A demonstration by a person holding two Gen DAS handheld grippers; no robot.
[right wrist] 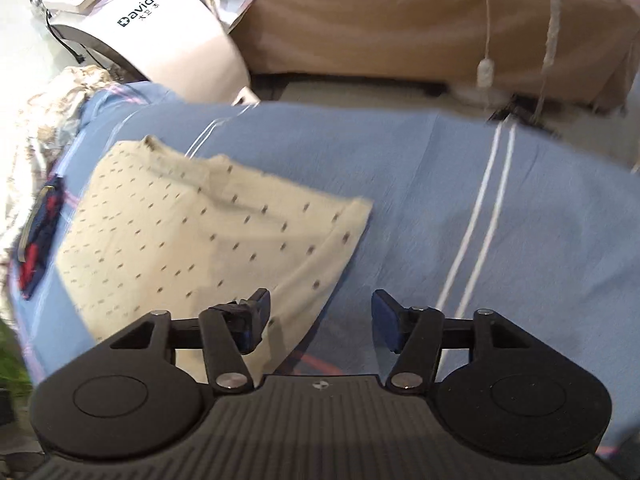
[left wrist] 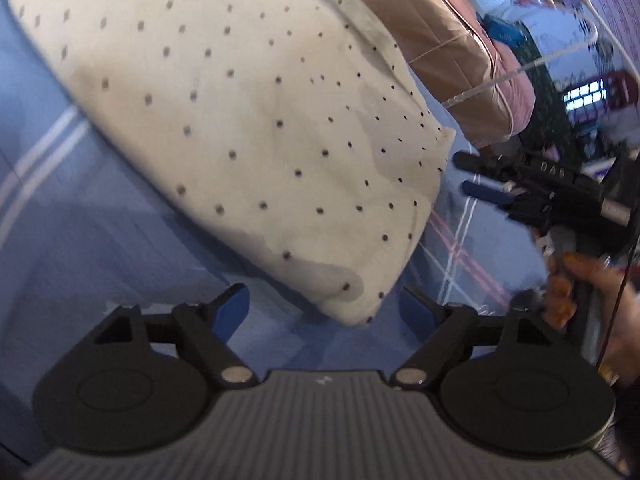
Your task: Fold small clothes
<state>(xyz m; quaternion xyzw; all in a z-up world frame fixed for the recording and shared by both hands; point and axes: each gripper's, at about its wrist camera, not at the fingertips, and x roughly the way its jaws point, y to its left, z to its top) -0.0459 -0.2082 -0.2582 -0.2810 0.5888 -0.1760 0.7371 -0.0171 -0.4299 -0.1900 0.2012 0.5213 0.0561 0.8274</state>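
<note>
1. Item: cream dotted garment [right wrist: 192,236], small, lying flat on blue striped sheet [right wrist: 420,208]; appears part-folded, w/ a doubled layer along its near-right side. Seen close in left wrist view as cream dotted garment [left wrist: 248,128], one corner just ahead of the fingers.
2. Left gripper [left wrist: 324,308]: fingers wide apart, nothing held; garment corner sits between/just beyond the tips, not pinched.
3. Right gripper [right wrist: 320,320]: fingers wide apart, empty; left finger over garment's near edge, right finger over bare sheet. Also seen side-on in left view as right gripper [left wrist: 520,188], carried by a hand [left wrist: 592,300].
4. Step judged: next fold to be started; edge/corner to be taken on both sides.
5. Method, advised: both layers to be pinched at the corners, not top layer only; lift kept low; both corners carried over together so the fold line stays straight; edges matched before release; crease pressed flat after.
6. Risk: thin cloth may slip or bunch if only one layer is caught.
7. Writing, legible: "David B" w/ cross logo on white appliance [right wrist: 152,36] at rear left; small characters beneath it not readable. Raised letters "DAS"(?) on right gripper body in left view, uncertain.
8. Other: navy-red item [right wrist: 38,224] at sheet's left edge; tan bedding [right wrist: 400,20] behind.
</note>
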